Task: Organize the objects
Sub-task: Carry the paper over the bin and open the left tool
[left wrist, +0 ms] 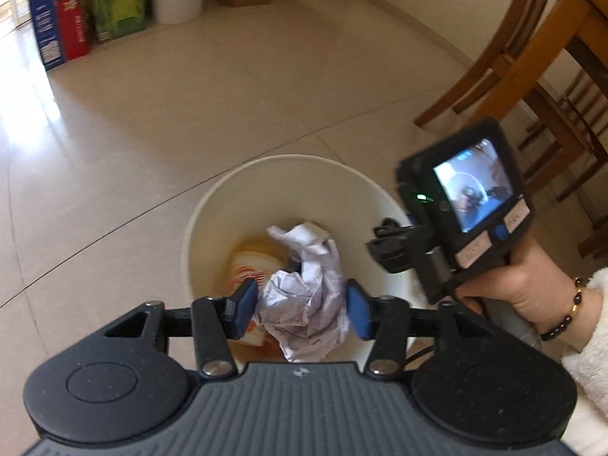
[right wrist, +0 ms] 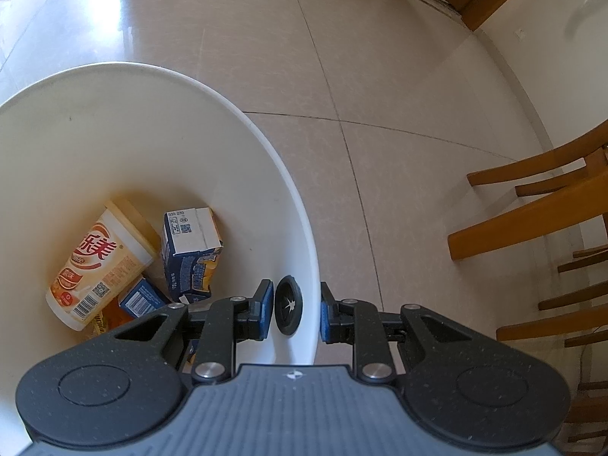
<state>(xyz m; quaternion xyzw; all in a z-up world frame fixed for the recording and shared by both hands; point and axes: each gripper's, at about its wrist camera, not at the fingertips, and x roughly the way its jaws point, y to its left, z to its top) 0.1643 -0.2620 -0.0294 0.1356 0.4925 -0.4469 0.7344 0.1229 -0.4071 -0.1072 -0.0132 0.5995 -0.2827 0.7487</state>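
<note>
- A cup [right wrist: 99, 262] and cartons [right wrist: 192, 252] are already binned
- Crumpled paper [left wrist: 304, 296] is seen between the left hand-held gripper's [left wrist: 302, 309] spread pads (over the bucket [left wrist: 212, 205]), apparently released
- The bucket rim is pinched by the right hand-held gripper [right wrist: 296, 309]

Tiled floor [right wrist: 380, 76], white bucket [right wrist: 114, 121], chairs [right wrist: 532, 220]

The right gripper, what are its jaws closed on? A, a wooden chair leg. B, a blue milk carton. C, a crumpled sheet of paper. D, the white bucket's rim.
D: in the right wrist view the right gripper has one blue pad inside and one outside the wall of the round white plastic bucket, straddling its rim.
</note>
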